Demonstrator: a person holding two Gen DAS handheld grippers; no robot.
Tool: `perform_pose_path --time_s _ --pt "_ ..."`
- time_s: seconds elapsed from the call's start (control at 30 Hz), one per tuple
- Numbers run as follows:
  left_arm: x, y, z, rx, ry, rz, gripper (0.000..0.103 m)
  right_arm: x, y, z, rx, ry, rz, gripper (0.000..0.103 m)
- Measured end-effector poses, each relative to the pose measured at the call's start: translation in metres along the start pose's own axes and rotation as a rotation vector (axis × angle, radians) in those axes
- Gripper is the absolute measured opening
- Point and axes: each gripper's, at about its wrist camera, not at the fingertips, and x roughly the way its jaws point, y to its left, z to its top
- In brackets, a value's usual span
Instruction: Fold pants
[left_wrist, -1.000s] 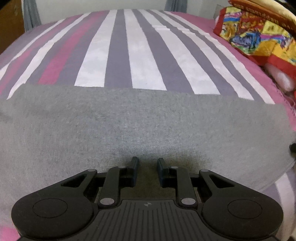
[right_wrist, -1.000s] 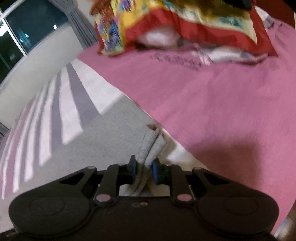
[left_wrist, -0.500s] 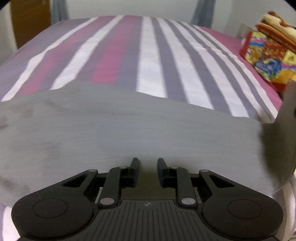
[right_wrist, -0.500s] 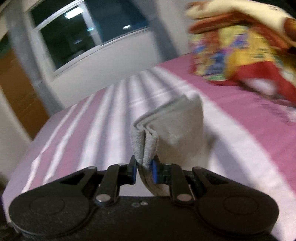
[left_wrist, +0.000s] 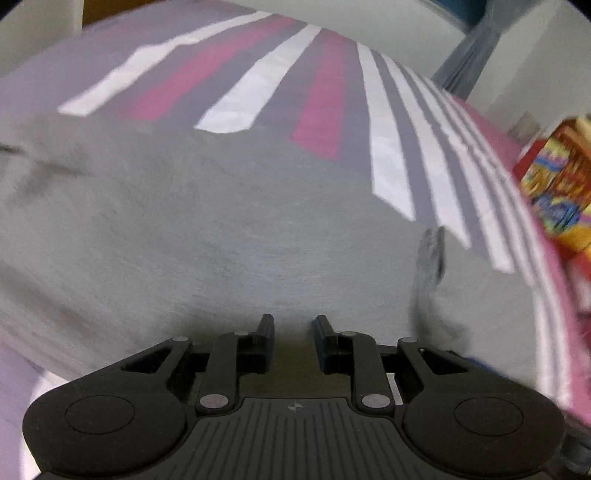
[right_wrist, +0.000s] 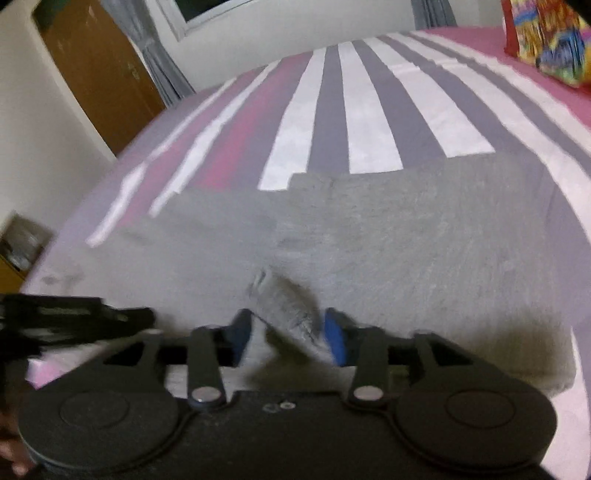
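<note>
The grey knit pants (right_wrist: 406, 236) lie folded across the near part of the bed with the pink, grey and white striped sheet (right_wrist: 332, 110). The right gripper (right_wrist: 288, 334) has its blue-padded jaws opening; a bunched fold of the pants sits loosely between them, no longer pinched. The left gripper (left_wrist: 291, 332) is opening too, with nothing between its jaws, just above the cloth. A bright patterned pillow (left_wrist: 557, 184) lies at the far right.
</note>
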Motion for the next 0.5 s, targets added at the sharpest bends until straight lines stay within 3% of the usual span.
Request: perform_pose_path --time_s 0.03,0.07,0.1,0.17,0.37,0.43,0.5 --pt "0.001 -0.001 -0.001 -0.026 0.007 -0.041 0.04 -0.009 -0.001 0.0 0.011 -0.025 0.015 0.049" --pt "0.0 -0.003 0.0 -0.042 0.006 -0.074 0.07 -0.02 -0.002 0.001 0.009 -0.059 0.013 0.05" --pt "-0.003 -0.005 -0.003 -0.052 -0.008 -0.098 0.089 -0.03 -0.003 0.0 0.005 -0.092 0.002 0.051" --pt "-0.007 -0.016 -0.005 -0.041 -0.044 -0.139 0.09 -0.048 -0.011 -0.002 0.014 -0.145 -0.013 0.057" --pt "0.011 -0.047 -0.009 -0.026 0.019 -0.238 0.089 -0.082 -0.055 -0.011 0.118 -0.229 -0.063 0.064" --pt "0.019 -0.054 -0.013 -0.015 0.043 -0.235 0.076 -0.089 -0.073 -0.019 0.177 -0.241 -0.077 0.064" --pt "0.029 -0.059 -0.019 -0.03 0.09 -0.255 0.05 -0.095 -0.084 -0.026 0.225 -0.248 -0.082 0.064"
